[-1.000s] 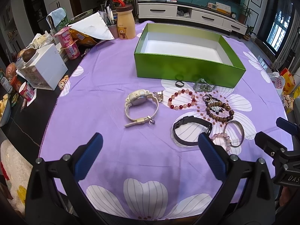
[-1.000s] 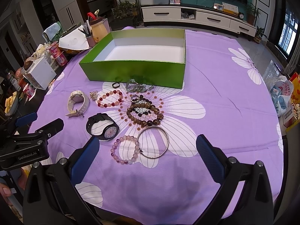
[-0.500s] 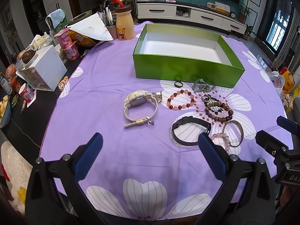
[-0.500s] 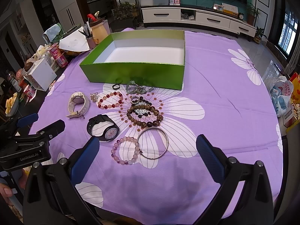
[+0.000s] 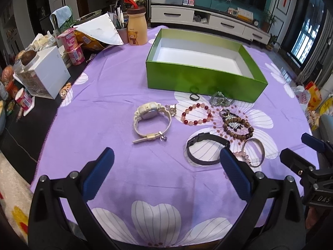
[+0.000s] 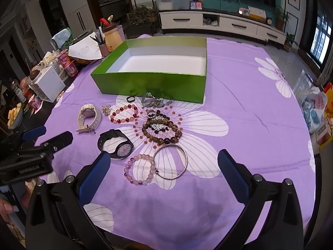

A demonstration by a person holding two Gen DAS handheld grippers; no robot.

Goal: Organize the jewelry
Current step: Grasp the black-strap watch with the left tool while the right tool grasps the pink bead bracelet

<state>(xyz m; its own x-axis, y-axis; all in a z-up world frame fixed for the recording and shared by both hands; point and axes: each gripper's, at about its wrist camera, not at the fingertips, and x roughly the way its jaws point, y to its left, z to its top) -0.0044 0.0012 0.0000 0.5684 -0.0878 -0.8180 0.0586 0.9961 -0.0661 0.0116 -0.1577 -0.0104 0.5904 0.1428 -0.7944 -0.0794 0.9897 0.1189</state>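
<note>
An empty green box (image 5: 199,81) (image 6: 149,84) stands on the purple flowered cloth. In front of it lie a cream watch (image 5: 150,123) (image 6: 89,117), a black watch (image 5: 205,151) (image 6: 115,143), a red bead bracelet (image 5: 196,114) (image 6: 124,114), a brown bead bracelet (image 5: 238,128) (image 6: 162,130), a silver bangle (image 5: 254,152) (image 6: 170,161), a pink bead bracelet (image 6: 140,169), a small black ring (image 5: 194,96) (image 6: 130,99) and a green-silver tangle (image 5: 220,101) (image 6: 156,102). My left gripper (image 5: 166,174) is open and empty, near the watches. My right gripper (image 6: 164,174) is open and empty, over the pink bracelet and bangle.
Clutter lines the table's left edge: a white drawer box (image 5: 44,75), yogurt cups (image 5: 72,46), a bear bottle (image 5: 136,30), papers and a pen cup. Bags (image 6: 316,112) sit off the right edge. A TV cabinet (image 5: 208,20) stands behind.
Both grippers have drifted slightly; the scene sits a little differently in each view. Nothing was picked up or moved on the cloth.
</note>
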